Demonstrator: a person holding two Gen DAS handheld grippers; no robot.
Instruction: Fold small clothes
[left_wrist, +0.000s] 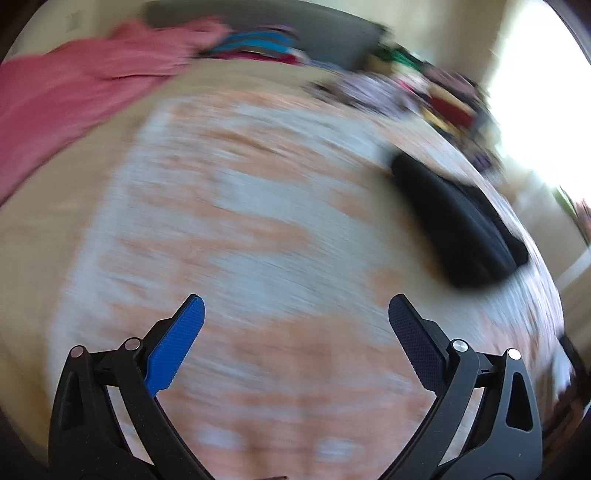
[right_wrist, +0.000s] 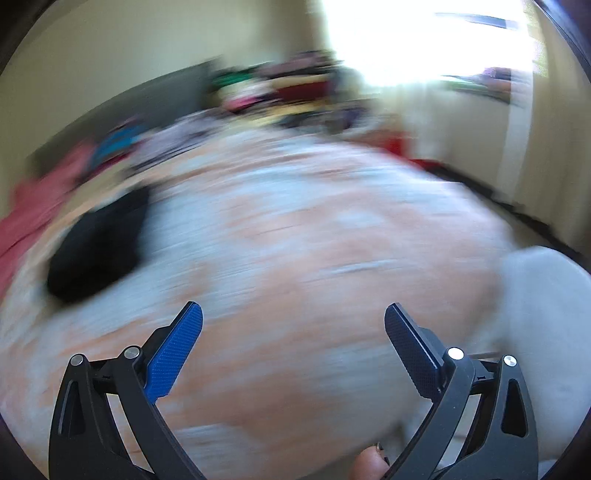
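Left wrist view: left tool (left_wrist: 295, 310) spread wide, empty, over a patterned orange-and-white bedspread (left_wrist: 240, 221). Black folded garment (left_wrist: 458, 225) lies ahead to the right; pink garment (left_wrist: 66, 99) far left; mixed clothes pile (left_wrist: 424, 85) beyond.

Right wrist view: right tool (right_wrist: 293, 317) likewise agape, empty. Black garment (right_wrist: 99, 243) sits left. Risk: heavy motion blur suggests fast travel; a hasty pinch could catch bedspread instead of cloth.

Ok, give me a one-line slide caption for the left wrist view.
Open left gripper above a blurred orange-and-white cloth, black garment at right, pink cloth at far left.
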